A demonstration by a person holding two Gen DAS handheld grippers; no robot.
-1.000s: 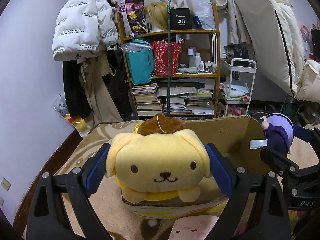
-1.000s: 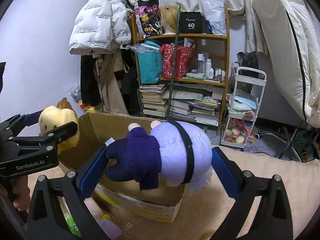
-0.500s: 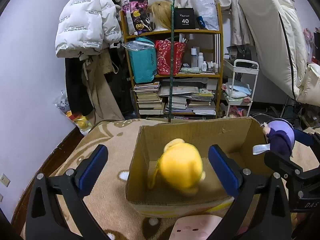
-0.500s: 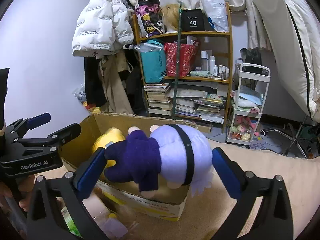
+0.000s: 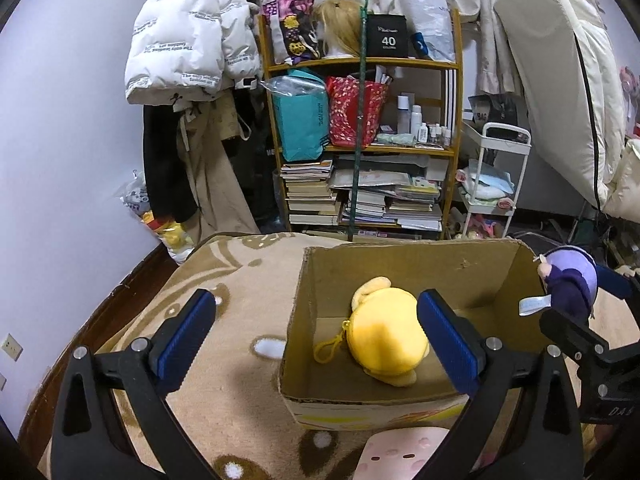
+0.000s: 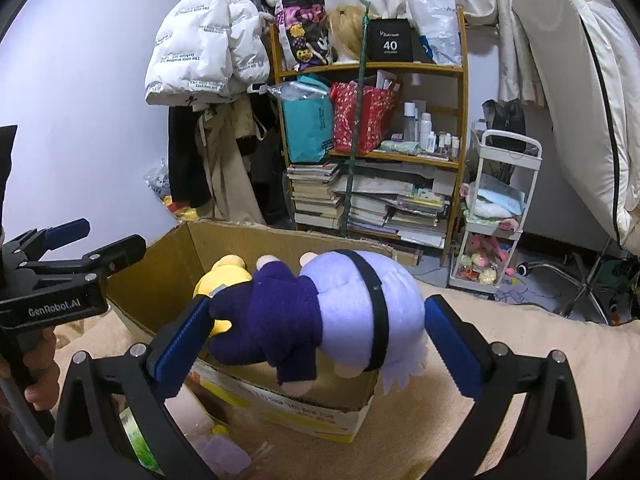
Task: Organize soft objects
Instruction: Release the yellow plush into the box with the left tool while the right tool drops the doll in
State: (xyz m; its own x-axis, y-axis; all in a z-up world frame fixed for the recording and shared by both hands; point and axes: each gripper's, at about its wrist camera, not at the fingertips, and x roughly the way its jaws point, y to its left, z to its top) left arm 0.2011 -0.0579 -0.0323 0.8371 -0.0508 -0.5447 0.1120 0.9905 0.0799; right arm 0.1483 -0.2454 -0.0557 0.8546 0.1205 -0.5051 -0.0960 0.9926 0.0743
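Observation:
A yellow plush dog [image 5: 386,338] lies face down inside an open cardboard box [image 5: 316,400] on the tan rug; it also peeks out in the right wrist view [image 6: 224,270]. My left gripper [image 5: 316,340] is open and empty, above the box's near left corner. My right gripper [image 6: 316,340] is shut on a purple plush doll [image 6: 340,316] with a dark blue top and holds it over the box's [image 6: 344,412] near right rim. The doll also shows in the left wrist view [image 5: 568,286].
A wooden shelf [image 5: 360,140] with books and bags stands behind the box. A white trolley [image 5: 492,184] is at its right, a folded mattress [image 5: 568,60] beyond. A pink soft item [image 5: 400,452] lies before the box. Small packets [image 6: 216,448] lie beside it.
My left gripper opened and let the yellow plush dog drop into the box, then drew back to the left. My right gripper kept the purple doll and edged over the box.

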